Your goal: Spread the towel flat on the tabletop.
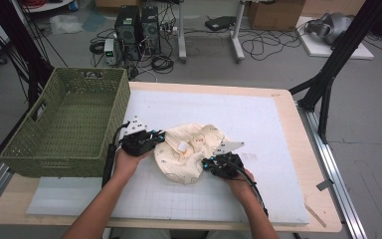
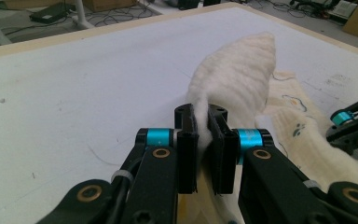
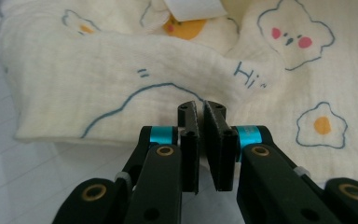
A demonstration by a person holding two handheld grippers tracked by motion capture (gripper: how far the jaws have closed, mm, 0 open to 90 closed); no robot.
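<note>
A cream cloth (image 1: 191, 152) printed with bears, fried eggs and a small "Hi" lies crumpled near the middle of the white mat (image 1: 258, 124) that covers the table (image 1: 306, 149). A white label (image 1: 182, 145) sits on top of the cloth, toward its left part. To the left of the cloth, well apart from it, a green woven basket (image 1: 67, 124) stands at the table's left edge.

The left gripper (image 1: 160, 137) meets the cloth at its left edge. In the left gripper view its jaws are clenched on a fold of the cloth (image 2: 235, 88), which rises from between them in a tall ridge. The other gripper shows at the right border of that view, beside the cloth.

The right gripper (image 1: 206, 163) lies at the cloth's near right edge. In the right gripper view its jaws stand almost together at the hem of the cloth (image 3: 135, 74); they seem to pinch a thin edge of fabric, though the bite itself is hard to make out from this angle.

Both forearms come up from the near side of the table, one on each side of the cloth.
</note>
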